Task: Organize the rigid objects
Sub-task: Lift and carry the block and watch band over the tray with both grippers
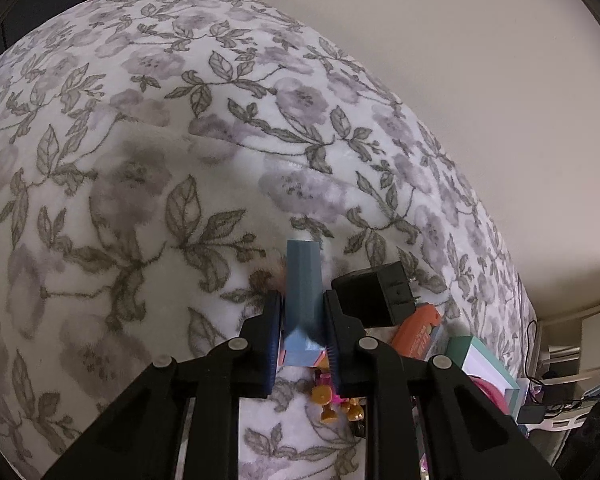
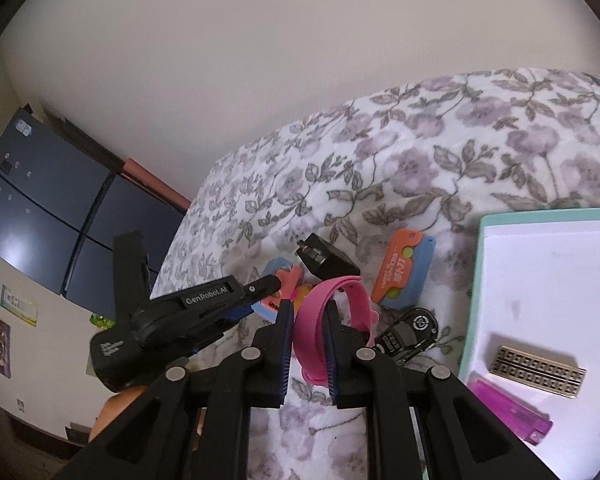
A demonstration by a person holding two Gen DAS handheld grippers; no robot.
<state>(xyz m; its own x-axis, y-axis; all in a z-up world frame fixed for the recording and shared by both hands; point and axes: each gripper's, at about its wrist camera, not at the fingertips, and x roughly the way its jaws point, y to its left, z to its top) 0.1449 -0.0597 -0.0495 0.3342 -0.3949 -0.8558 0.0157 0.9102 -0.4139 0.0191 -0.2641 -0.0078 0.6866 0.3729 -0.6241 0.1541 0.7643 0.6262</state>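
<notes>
My left gripper (image 1: pixel 303 300) is shut on a blue-and-pink flat toy (image 1: pixel 303 292), holding it just above the floral blanket (image 1: pixel 140 160). It also shows in the right wrist view (image 2: pixel 278 282) at the pile's left. My right gripper (image 2: pixel 308 308) is shut on a pink wristband (image 2: pixel 332 304), lifted slightly over the pile. A black charger (image 2: pixel 326 260), an orange-and-blue toy (image 2: pixel 402 272) and a black toy car (image 2: pixel 408 332) lie on the blanket. A pink toy with gold wheels (image 1: pixel 332 400) sits under my left gripper.
A teal-rimmed white box (image 2: pixel 476 280) stands at the right, holding a perforated board (image 2: pixel 536 370), a purple lighter (image 2: pixel 508 408) and an orange item at the edge. The box also shows in the left wrist view (image 1: pixel 480 364). A dark blue cabinet (image 2: pixel 40 200) stands beyond the bed's left edge.
</notes>
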